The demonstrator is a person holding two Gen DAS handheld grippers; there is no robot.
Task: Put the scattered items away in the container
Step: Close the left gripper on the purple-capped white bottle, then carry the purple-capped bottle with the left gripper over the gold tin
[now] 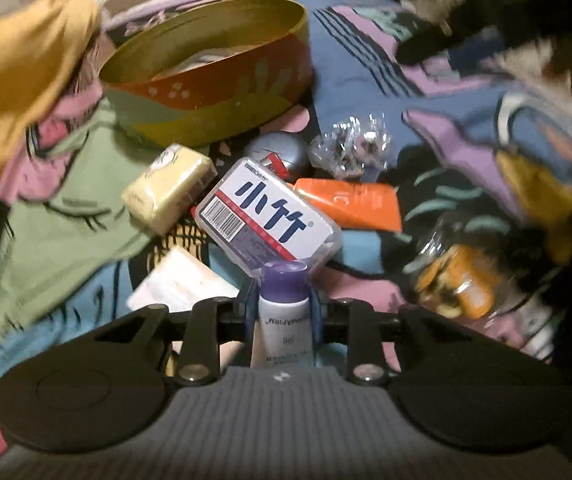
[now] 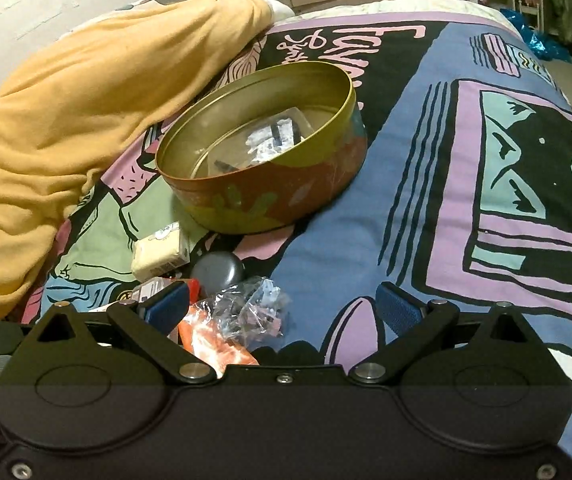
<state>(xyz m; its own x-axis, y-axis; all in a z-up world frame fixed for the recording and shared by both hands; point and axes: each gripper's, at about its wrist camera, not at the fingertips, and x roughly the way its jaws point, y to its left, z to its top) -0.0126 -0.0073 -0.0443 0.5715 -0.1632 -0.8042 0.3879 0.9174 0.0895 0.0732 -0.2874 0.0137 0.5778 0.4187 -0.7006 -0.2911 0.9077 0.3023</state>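
My left gripper [image 1: 283, 300] is shut on a white tube with a purple cap [image 1: 283, 332], which stands upright between the blue pads. Just beyond it lie a clear box with a white label [image 1: 270, 216], a pale yellow pack [image 1: 170, 188], a silver round case [image 1: 278, 152], a crinkled clear bag [image 1: 349, 146] and an orange packet [image 1: 353, 200]. The round tin [image 1: 206, 100] stands open behind them. My right gripper [image 2: 282, 304] is open, low over the clear bag [image 2: 250, 312] and orange packet [image 2: 214, 344]. The tin [image 2: 270, 196] holds a clear packet [image 2: 274, 136].
Everything rests on a bed with a busy printed cover [image 2: 425, 160]. A bunched mustard blanket [image 2: 66, 120] lies left of the tin. A jar with orange contents [image 1: 457, 284] sits to the right of the pile, and a white box [image 1: 182, 284] to the left of the tube.
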